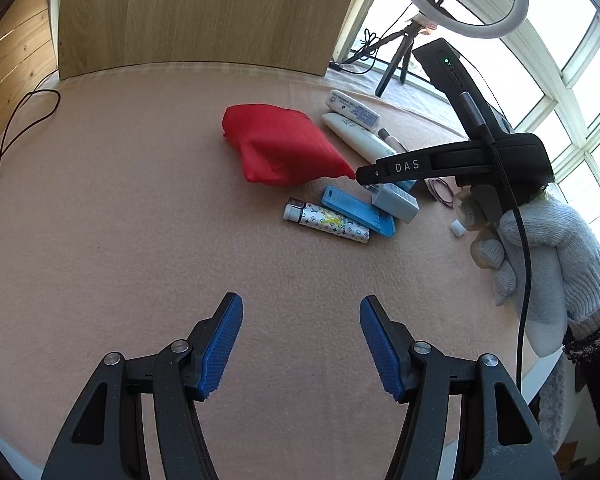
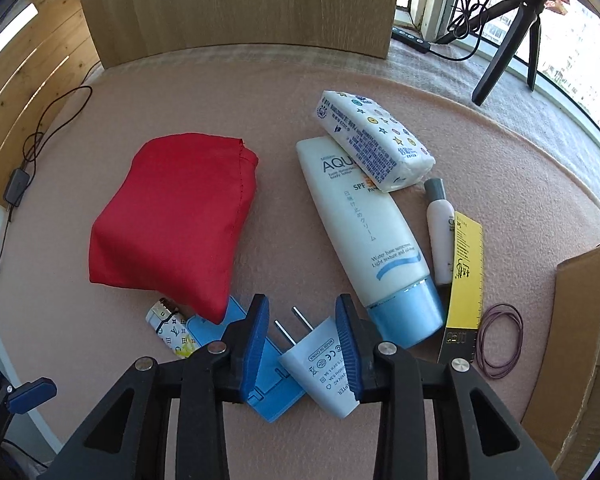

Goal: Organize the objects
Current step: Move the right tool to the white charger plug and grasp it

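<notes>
My right gripper (image 2: 302,305) stands partly open around a white plug charger (image 2: 320,364). Its right pad (image 2: 348,344) touches the charger body, while a gap shows at the left pad. The charger lies on a blue flat case (image 2: 274,384) beside a red fabric pouch (image 2: 172,220) and a patterned lighter (image 2: 172,332). From the left wrist view the right gripper (image 1: 364,176) hovers over the charger (image 1: 396,200), held by a gloved hand (image 1: 540,260). My left gripper (image 1: 302,340) is open and empty above bare pink felt, well short of the pouch (image 1: 278,144).
A sunscreen tube (image 2: 364,224), tissue pack (image 2: 374,144), small bottle (image 2: 440,232), yellow ruler (image 2: 466,276) and hair bands (image 2: 500,340) lie to the right. A cardboard box (image 2: 572,340) stands at the right edge, a wooden board (image 2: 236,4) behind, a tripod (image 2: 512,32) far right.
</notes>
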